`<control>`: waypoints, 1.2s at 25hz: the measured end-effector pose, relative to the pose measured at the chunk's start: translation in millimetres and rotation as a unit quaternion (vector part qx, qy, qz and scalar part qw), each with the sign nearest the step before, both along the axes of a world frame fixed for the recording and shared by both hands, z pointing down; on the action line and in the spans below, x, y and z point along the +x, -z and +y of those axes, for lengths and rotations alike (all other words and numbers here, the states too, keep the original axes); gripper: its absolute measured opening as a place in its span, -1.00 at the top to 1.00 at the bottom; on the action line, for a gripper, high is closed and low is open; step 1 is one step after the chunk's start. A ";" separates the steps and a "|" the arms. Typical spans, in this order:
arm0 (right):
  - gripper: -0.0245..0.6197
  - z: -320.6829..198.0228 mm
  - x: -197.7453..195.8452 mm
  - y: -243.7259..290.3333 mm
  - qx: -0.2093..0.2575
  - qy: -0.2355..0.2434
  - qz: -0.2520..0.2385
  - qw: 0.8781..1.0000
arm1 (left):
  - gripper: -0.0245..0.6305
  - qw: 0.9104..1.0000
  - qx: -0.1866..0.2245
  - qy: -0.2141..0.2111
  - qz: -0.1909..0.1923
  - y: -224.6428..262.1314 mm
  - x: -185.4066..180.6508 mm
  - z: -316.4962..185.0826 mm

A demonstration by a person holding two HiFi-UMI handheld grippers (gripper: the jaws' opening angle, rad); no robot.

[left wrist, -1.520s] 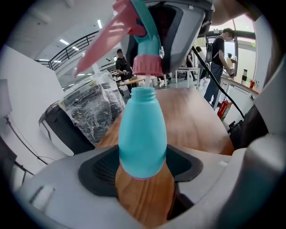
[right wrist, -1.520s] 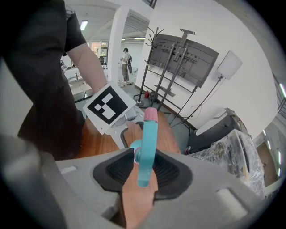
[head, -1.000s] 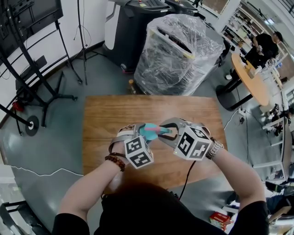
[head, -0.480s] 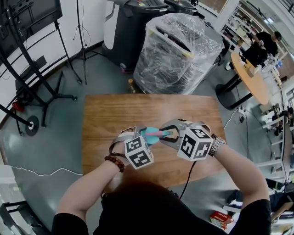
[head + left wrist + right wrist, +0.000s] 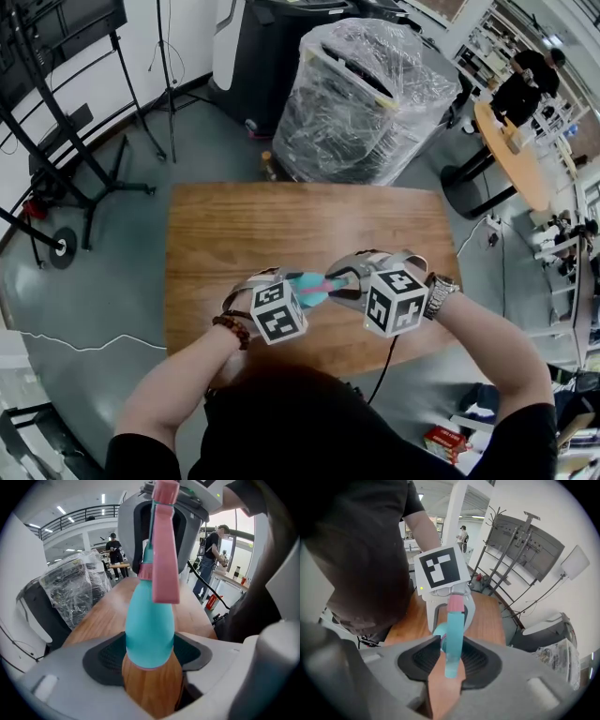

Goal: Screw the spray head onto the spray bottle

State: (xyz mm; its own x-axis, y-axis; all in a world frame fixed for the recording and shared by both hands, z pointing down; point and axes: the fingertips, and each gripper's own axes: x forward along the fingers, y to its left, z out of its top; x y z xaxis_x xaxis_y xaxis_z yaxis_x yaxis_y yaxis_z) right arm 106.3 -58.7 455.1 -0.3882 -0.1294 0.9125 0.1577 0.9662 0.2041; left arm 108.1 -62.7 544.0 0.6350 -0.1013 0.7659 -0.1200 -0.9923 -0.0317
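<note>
A teal spray bottle is held in the air over the wooden table, level between my two grippers. My left gripper is shut on the bottle's rounded body, which fills the space between its pads. The spray head, pink and teal, sits at the bottle's neck. My right gripper is shut on it. In the right gripper view the head's teal strip with its pink end lies between the pads. The left gripper's marker cube faces it.
A plastic-wrapped machine stands beyond the table's far edge. Black stands are on the floor at the left. A black cable hangs over the table's near edge. People stand by a round table at the far right.
Both grippers, with the bottle between them, have sunk a little and come nearer the table's near edge. The right gripper has rolled, so its cube shows a different face.
</note>
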 end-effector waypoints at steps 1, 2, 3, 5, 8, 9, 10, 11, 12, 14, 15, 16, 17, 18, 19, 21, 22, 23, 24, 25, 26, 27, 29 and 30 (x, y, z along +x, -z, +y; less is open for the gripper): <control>0.55 2.3 1.2 -6.4 -0.006 -0.002 0.006 1.000 | -0.12 1.000 -0.008 -0.003 -0.003 -5.6 0.3 4.2; 0.55 4.0 2.5 -13.1 -0.014 -0.007 0.011 1.000 | -0.12 1.000 -0.016 -0.006 -0.007 -11.3 0.4 8.1; 0.55 5.0 3.8 -19.9 -0.022 -0.014 0.016 1.000 | -0.12 1.000 -0.024 -0.008 -0.011 -17.2 0.4 11.0; 0.55 6.3 6.6 -33.3 -0.040 -0.031 0.023 0.998 | -0.12 0.999 -0.038 -0.013 -0.021 -28.7 0.2 15.4; 0.55 8.3 9.7 -48.4 -0.065 -0.053 0.028 0.996 | -0.12 0.998 -0.054 -0.022 -0.033 -41.3 -0.4 20.7; 0.55 8.5 10.3 -52.2 -0.071 -0.058 0.028 0.995 | -0.12 0.998 -0.056 -0.024 -0.036 -44.2 -0.8 21.5; 0.55 8.5 10.8 -55.8 -0.078 -0.065 0.026 0.994 | -0.12 0.997 -0.057 -0.025 -0.038 -46.7 -1.1 21.6; 0.55 8.3 11.1 -59.2 -0.086 -0.075 0.024 0.993 | -0.12 0.997 -0.058 -0.025 -0.040 -49.0 -1.5 21.4; 0.55 8.1 11.2 -62.2 -0.093 -0.086 0.021 0.992 | -0.11 0.997 -0.057 -0.025 -0.043 -51.3 -2.0 21.2; 0.55 7.8 11.7 -66.7 -0.106 -0.111 0.017 0.988 | -0.11 0.997 -0.052 -0.023 -0.047 -55.1 -3.1 20.9; 0.55 7.4 12.0 -68.3 -0.114 -0.126 0.013 0.985 | -0.11 0.997 -0.048 -0.021 -0.048 -56.5 -3.5 20.8; 0.55 6.4 12.1 -69.2 -0.123 -0.145 0.007 0.982 | -0.11 0.998 -0.045 -0.017 -0.048 -57.5 -3.7 20.4; 0.55 4.7 12.0 -69.4 -0.134 -0.165 0.000 0.977 | -0.11 0.998 -0.042 -0.012 -0.047 -58.1 -3.6 19.6; 0.55 2.6 11.8 -69.5 -0.145 -0.186 -0.008 0.972 | -0.11 0.998 -0.038 -0.007 -0.047 -58.6 -3.4 18.7; 0.55 0.5 12.5 -69.9 -0.155 -0.208 -0.013 0.966 | -0.11 0.998 -0.033 -0.001 -0.048 -58.9 -3.0 18.0; 0.55 -1.7 16.1 -71.5 -0.173 -0.249 -0.012 0.953 | -0.11 0.998 -0.023 0.008 -0.054 -59.0 -1.4 18.2; 0.55 -1.6 18.2 -71.9 -0.181 -0.270 -0.009 0.946 | -0.11 0.998 -0.018 0.011 -0.058 -58.8 -0.4 18.6; 0.55 -1.3 20.2 -72.2 -0.190 -0.292 -0.008 0.937 | -0.11 0.998 -0.013 0.013 -0.062 -58.5 0.5 19.0; 0.55 -1.2 21.9 -72.6 -0.200 -0.319 -0.010 0.927 | -0.11 0.998 -0.010 0.015 -0.065 -58.2 1.3 19.4; 0.55 -1.1 23.6 -73.3 -0.212 -0.349 -0.015 0.913 | -0.11 0.998 -0.006 0.017 -0.068 -58.0 2.1 20.2; 0.55 -0.8 25.6 -74.2 -0.227 -0.383 -0.024 0.895 | -0.11 0.997 -0.003 0.019 -0.070 -57.9 3.0 21.5; 0.55 -0.5 28.4 -75.3 -0.242 -0.421 -0.033 0.874 | -0.10 0.997 0.001 0.021 -0.072 -57.8 4.1 23.0; 0.55 1.6 36.3 -78.1 -0.276 -0.498 -0.047 0.821 | -0.10 0.997 0.016 0.021 -0.078 -57.5 6.1 25.1; 0.55 3.2 40.4 -79.8 -0.292 -0.534 -0.051 0.792 | -0.10 0.996 0.026 0.019 -0.082 -57.3 7.0 25.5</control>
State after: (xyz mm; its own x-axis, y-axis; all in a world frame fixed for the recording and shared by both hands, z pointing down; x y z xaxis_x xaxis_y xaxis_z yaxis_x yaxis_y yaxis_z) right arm 146.7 -55.5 534.9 -0.4177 -0.0001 0.9086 -0.8010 0.4721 -0.3682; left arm 115.1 -37.3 601.3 0.4959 -0.1647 0.8526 -0.1470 -0.9836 -0.1044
